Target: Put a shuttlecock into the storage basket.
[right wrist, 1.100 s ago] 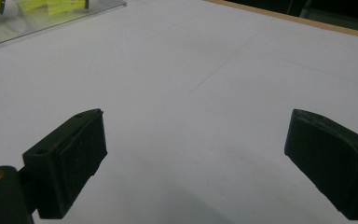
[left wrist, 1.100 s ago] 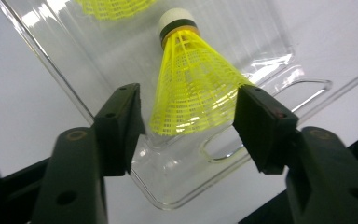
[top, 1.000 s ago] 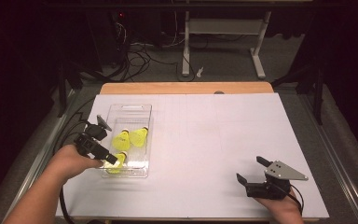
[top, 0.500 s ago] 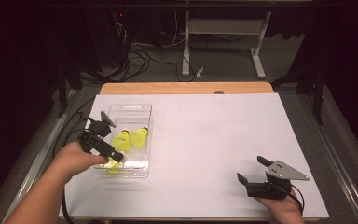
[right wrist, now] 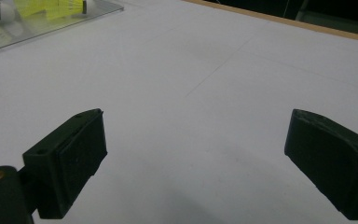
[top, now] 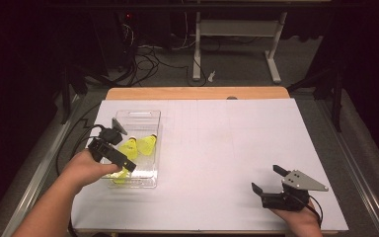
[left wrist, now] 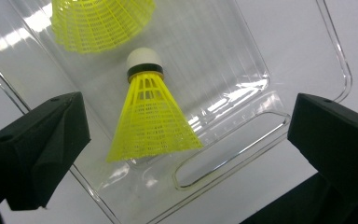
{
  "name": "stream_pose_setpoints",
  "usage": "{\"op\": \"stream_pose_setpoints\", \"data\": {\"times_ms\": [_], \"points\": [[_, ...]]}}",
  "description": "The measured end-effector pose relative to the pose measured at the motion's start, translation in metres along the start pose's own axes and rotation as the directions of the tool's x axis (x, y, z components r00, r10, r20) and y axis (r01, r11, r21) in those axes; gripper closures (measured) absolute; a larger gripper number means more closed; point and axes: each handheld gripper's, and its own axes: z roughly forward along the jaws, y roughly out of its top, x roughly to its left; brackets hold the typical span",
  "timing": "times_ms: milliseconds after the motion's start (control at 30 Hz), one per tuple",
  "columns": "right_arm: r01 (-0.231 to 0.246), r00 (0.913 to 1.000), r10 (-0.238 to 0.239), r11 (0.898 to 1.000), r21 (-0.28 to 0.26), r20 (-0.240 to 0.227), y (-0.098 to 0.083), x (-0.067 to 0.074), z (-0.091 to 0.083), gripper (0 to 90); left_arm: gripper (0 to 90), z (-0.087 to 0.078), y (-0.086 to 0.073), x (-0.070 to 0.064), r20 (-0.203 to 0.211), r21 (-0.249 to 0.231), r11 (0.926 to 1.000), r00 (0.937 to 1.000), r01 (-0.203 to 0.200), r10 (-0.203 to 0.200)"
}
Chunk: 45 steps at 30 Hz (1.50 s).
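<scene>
Jaws of left gripper [left wrist: 186,154] wide apart, just opening, around yellow shuttlecock [left wrist: 151,116].

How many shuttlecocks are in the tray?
3: two side by side mid-tray, one left, one right, and a third at the near end below the left tool. More may be hidden under it.

Right gripper [right wrist: 196,163] fingers spread above white table [right wrist: 205,84]; perhaps shuttlecocks [right wrist: 42,7] far-left.

Pretty dark room: white-topped counter [top: 217,148] with a wood edge at the back, grey floor [top: 237,64], tangled cables [top: 148,54], white desk legs [top: 274,49] behind.
</scene>
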Motion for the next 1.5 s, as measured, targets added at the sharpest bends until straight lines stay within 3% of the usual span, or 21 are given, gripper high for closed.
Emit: {"op": "stream_pose_setpoints", "data": {"times_ms": [133,167,233,267,367,400,500,600,700,767,900,1033,1067,1100,1133,1200,1267,1400,1433,1467,1500], "points": [[0.000,1.0000,0.000,1.000,-0.001,-0.001,0.000,0.000,0.000,6.2,0.6,0.003,-0.001,-0.003,-0.003,-0.038,0.9992,0.9999,-0.011,0.011],[0.000,1.0000,0.000,1.000,-0.001,-0.001,0.000,0.000,0.000,6.2,0.6,0.005,-0.002,-0.003,-0.013,-0.062,0.9977,0.9996,-0.027,0.027],[0.002,1.0000,-0.002,1.000,-0.001,0.000,0.000,-0.001,0.000,6.2,0.7,0.008,-0.004,-0.002,-0.008,-0.106,0.9941,0.9998,-0.020,0.020],[0.000,1.0000,0.000,1.000,-0.001,0.000,0.000,-0.001,0.000,6.2,0.6,0.009,-0.006,-0.002,0.008,-0.109,0.9940,1.0000,-0.005,0.006],[0.000,1.0000,0.000,1.000,-0.002,0.000,0.000,-0.001,-0.001,6.2,0.7,0.013,-0.009,-0.003,-0.008,-0.147,0.9888,0.9997,-0.024,0.023],[-0.002,1.0000,0.002,1.000,-0.002,0.001,0.000,-0.001,-0.001,6.2,0.7,0.014,-0.011,-0.002,0.005,-0.171,0.9851,0.9999,-0.015,0.016],[-0.002,1.0000,0.002,1.000,-0.001,0.002,-0.001,-0.001,-0.001,6.2,0.7,0.017,-0.015,-0.002,-0.015,-0.223,0.9747,0.9999,-0.003,0.000],[-0.001,1.0000,0.001,1.000,-0.002,0.001,0.000,-0.001,-0.001,6.2,0.7,0.021,-0.021,0.001,0.018,-0.286,0.9581,0.9998,0.015,-0.010],[-0.004,1.0000,0.004,1.000,-0.003,0.004,-0.001,-0.001,-0.001,6.2,0.7,0.026,-0.026,0.001,-0.014,-0.335,0.9422,0.9999,-0.001,-0.004],[-0.009,0.9999,0.009,1.000,-0.003,0.005,-0.001,-0.002,-0.001,6.1,0.7,0.030,-0.030,0.002,-0.007,-0.362,0.9323,0.9999,0.006,-0.009],[-0.014,0.9999,0.014,1.000,-0.005,0.009,-0.001,-0.003,-0.002,5.9,0.6,0.034,-0.036,-0.003,-0.017,-0.435,0.8994,0.9993,-0.038,0.034],[-0.023,0.9997,0.023,1.000,-0.006,0.013,-0.001,-0.004,-0.002,5.8,0.6,0.041,-0.042,-0.008,-0.070,-0.470,0.8809,0.9971,-0.059,0.030],[-0.024,0.9996,0.024,1.000,-0.007,0.015,-0.001,-0.004,-0.002,5.7,0.6,0.042,-0.044,-0.009,-0.067,-0.488,0.8708,0.9973,-0.059,0.030],[-0.025,0.9996,0.025,1.000,-0.010,0.015,-0.001,-0.004,-0.003,5.7,0.6,0.042,-0.047,-0.009,-0.056,-0.519,0.8530,0.9980,-0.054,0.029],[-0.027,0.9995,0.027,1.000,-0.010,0.016,-0.001,-0.004,-0.003,5.6,0.6,0.042,-0.050,-0.010,-0.053,-0.537,0.8420,0.9981,-0.055,0.032],[-0.031,0.9993,0.031,0.999,-0.015,0.018,-0.001,-0.004,-0.004,5.6,0.6,0.043,-0.053,-0.013,-0.062,-0.555,0.8287,0.9970,-0.073,0.046],[-0.032,0.9993,0.032,0.999,-0.016,0.019,-0.001,-0.004,-0.004,5.5,0.5,0.044,-0.058,-0.014,-0.055,-0.586,0.8064,0.9970,-0.077,0.055],[-0.020,0.9996,0.021,1.000,-0.018,0.021,0.000,-0.004,-0.004,5.2,0.2,0.044,-0.067,-0.013,-0.021,-0.633,0.7719,0.9983,-0.055,0.053],[-0.019,0.9996,0.019,1.000,-0.024,0.022,0.000,-0.004,-0.005,5.1,0.2,0.044,-0.070,-0.013,-0.028,-0.649,0.7590,0.9984,-0.056,0.049],[-0.019,0.9995,0.020,0.999,-0.029,0.024,0.000,-0.004,-0.005,5.1,0.3,0.045,-0.071,-0.012,-0.008,-0.655,0.7537,0.9980,-0.053,0.063],[-0.021,0.9994,0.022,0.999,-0.031,0.025,0.001,-0.004,-0.006,5.0,0.2,0.045,-0.072,-0.012,-0.005,-0.651,0.7566,0.9975,-0.056,0.070]]}}
